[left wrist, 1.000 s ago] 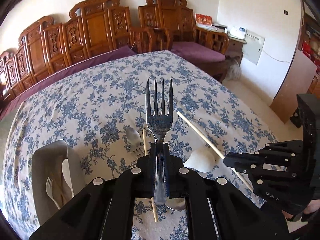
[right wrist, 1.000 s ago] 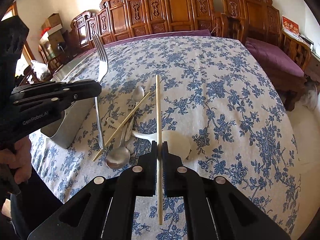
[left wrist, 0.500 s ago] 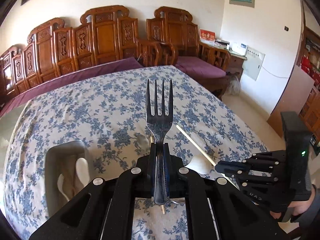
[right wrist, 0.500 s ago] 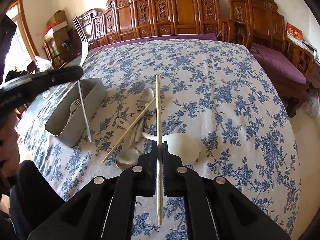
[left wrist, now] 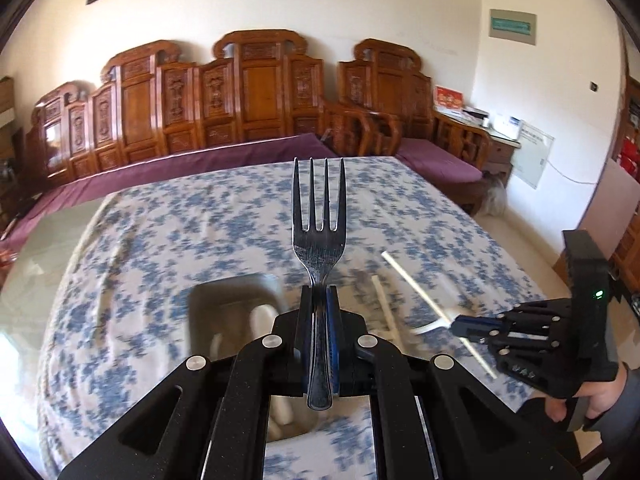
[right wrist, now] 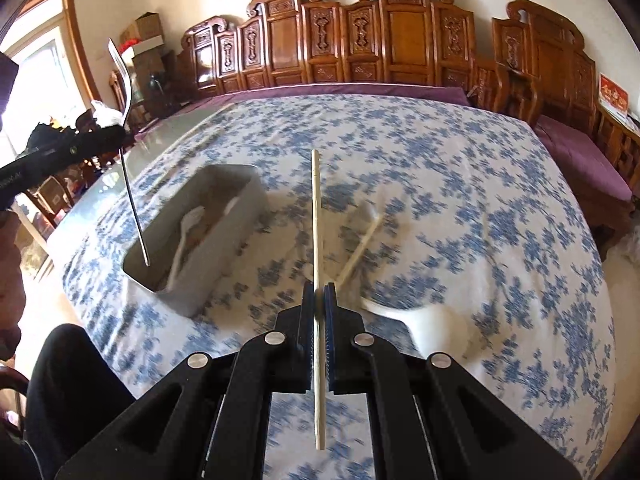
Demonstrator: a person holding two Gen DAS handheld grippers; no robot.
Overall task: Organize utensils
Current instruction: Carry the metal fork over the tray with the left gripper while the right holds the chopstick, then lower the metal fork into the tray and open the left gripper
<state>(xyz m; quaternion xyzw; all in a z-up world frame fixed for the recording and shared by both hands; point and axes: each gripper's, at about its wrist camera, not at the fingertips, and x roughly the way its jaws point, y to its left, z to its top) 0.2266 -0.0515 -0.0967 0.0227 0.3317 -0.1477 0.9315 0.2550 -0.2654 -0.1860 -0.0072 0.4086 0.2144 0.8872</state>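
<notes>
My left gripper (left wrist: 319,294) is shut on a steel fork (left wrist: 319,216), tines up, and hangs over the grey metal utensil tray (left wrist: 228,292). In the right wrist view the fork (right wrist: 130,176) hangs from that gripper (right wrist: 116,134) with its handle tip just above the tray (right wrist: 224,248). My right gripper (right wrist: 319,292) is shut on a pale wooden chopstick (right wrist: 316,216) and sits right of the tray. From the left wrist view the same gripper (left wrist: 460,324) holds the chopstick (left wrist: 416,288). The tray holds a white spoon (right wrist: 188,228) and other blurred utensils.
A white ceramic soup spoon (right wrist: 432,324) and a second chopstick (right wrist: 360,248) lie on the blue floral tablecloth (right wrist: 460,184) right of the tray. Carved wooden chairs (right wrist: 400,32) line the far side of the table. A person's hand (left wrist: 596,396) grips the right tool.
Both grippers have moved left across the table and risen a little. The fork now hangs over the tray instead of over the loose utensils. Both grips are unchanged.
</notes>
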